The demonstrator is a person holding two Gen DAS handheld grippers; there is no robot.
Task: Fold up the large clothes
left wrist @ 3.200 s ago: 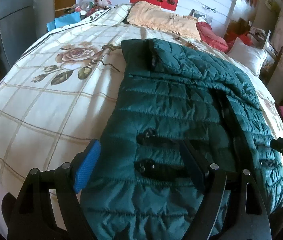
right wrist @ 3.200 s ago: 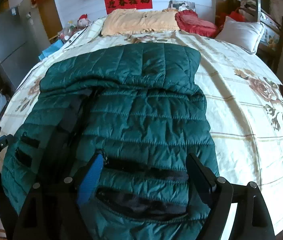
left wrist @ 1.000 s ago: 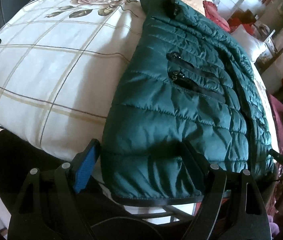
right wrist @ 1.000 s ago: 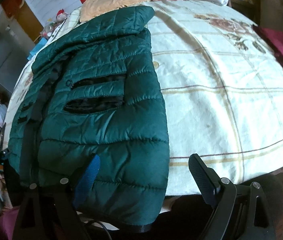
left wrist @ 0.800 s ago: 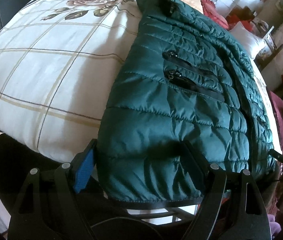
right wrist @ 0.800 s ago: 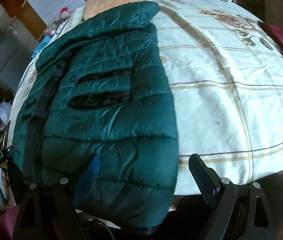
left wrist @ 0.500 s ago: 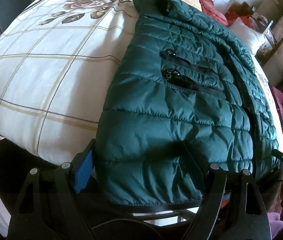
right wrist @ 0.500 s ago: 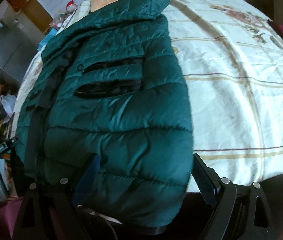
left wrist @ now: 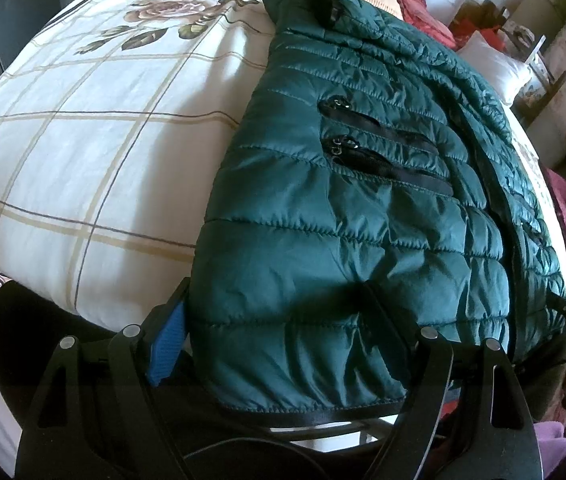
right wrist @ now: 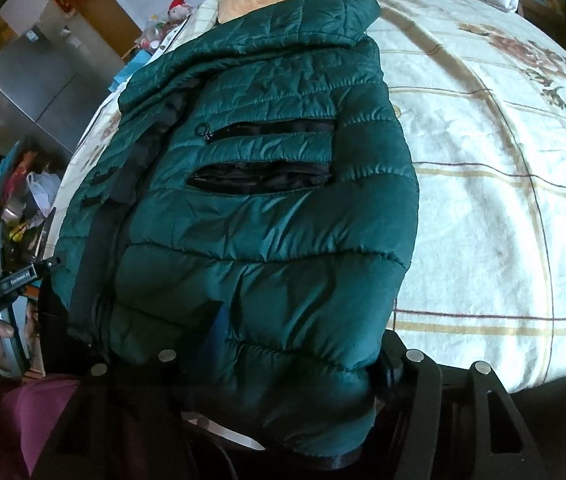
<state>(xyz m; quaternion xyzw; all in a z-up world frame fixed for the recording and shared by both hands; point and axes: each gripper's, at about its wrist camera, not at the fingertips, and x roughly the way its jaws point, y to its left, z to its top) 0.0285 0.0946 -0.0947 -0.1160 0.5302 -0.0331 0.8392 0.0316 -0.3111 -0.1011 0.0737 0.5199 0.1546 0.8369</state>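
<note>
I'm looking down at the green puffer jacket (left wrist: 355, 216), which lies lengthwise on the bed (left wrist: 95, 168), collar at the far end by the pillows and hem hanging just over the near edge. As far as I can judge, the folding has barely started: the jacket is spread flat, front up, zip pockets showing, and no panel is turned over yet. My left hand-held gripper (left wrist: 279, 332) straddles the hem's left corner, jaws spread wide with the quilted fabric between them; the blue pad (left wrist: 167, 344) sits just beside the jacket's edge rather than pressing in, so I read it as released. My right hand-held gripper (right wrist: 303, 344) is at the hem's right corner, and its jaws have just been closing with the fabric between them; the cloth bulges over both fingers and hides the pads, so it looks clenched on the hem. What's left, in my estimate, is nearly everything: securing the left corner, carrying the hem toward the collar, and tidying the bundle. The sleeves aren't clearly visible from here.
</note>
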